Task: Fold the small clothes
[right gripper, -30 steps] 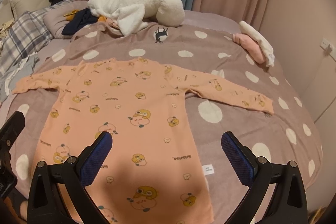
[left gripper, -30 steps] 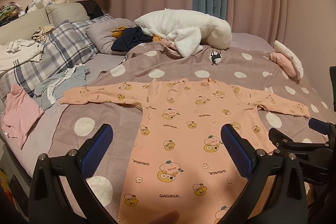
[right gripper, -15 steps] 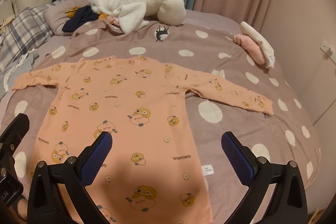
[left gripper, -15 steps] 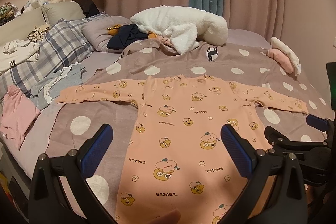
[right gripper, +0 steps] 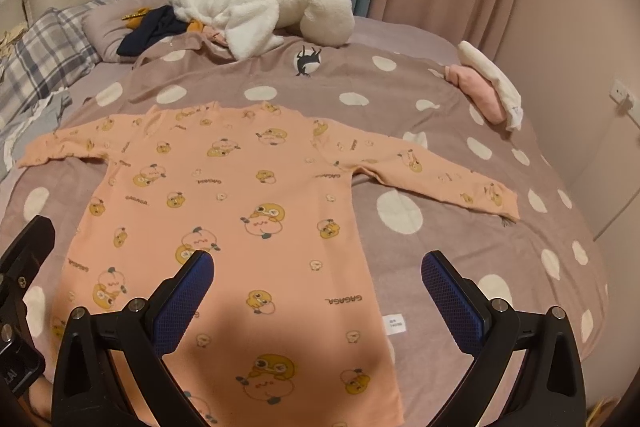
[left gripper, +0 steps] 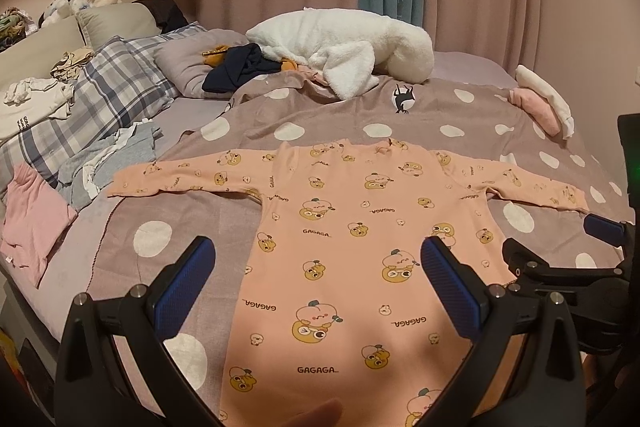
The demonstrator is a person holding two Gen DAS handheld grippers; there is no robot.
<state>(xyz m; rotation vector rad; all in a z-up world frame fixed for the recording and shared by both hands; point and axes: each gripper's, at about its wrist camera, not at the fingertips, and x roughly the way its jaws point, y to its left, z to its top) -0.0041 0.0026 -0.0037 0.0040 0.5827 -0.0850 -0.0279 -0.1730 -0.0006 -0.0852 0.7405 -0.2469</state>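
Peach cartoon-print long-sleeve top (left gripper: 360,267) flat on dotted mauve bed cover (left gripper: 160,211), sleeves out. Left gripper (left gripper: 318,277), right gripper (right gripper: 318,281) both apart, hovering, empty. Judgement: pinch sleeve cuff, fold inward, keep body flat.

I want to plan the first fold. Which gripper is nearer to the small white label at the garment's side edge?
Right. The right gripper is open above the hem, with the white label lying just between its fingers. The left gripper is open over the garment's opposite side.

A white fleece blanket (left gripper: 344,55) lies on the polka-dot bedspread (left gripper: 460,115), beside a plaid pillow (left gripper: 108,95).
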